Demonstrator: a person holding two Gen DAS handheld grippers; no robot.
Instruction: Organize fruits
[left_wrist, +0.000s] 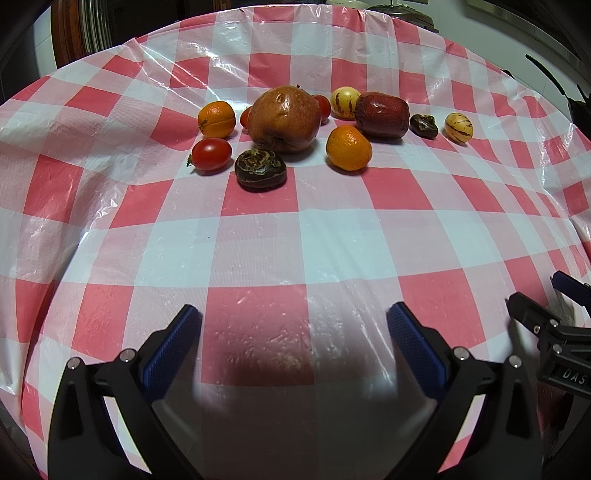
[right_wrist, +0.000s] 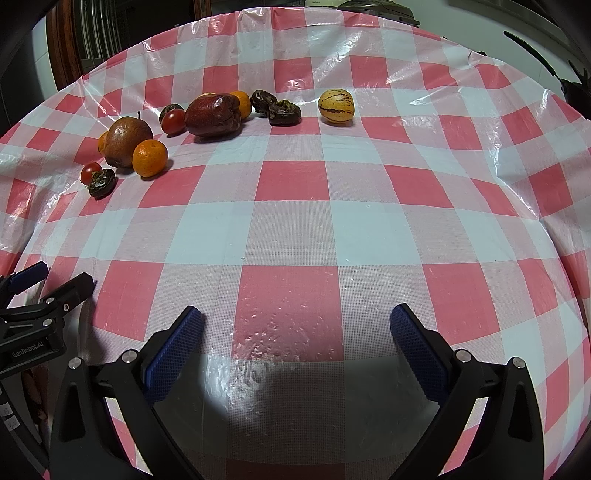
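We've got the left gripper (left_wrist: 294, 325) and right gripper (right_wrist: 295, 325) both low & level side by side, jaws spread wide w/ nothing between the blue pads (right_wrist: 173, 354).
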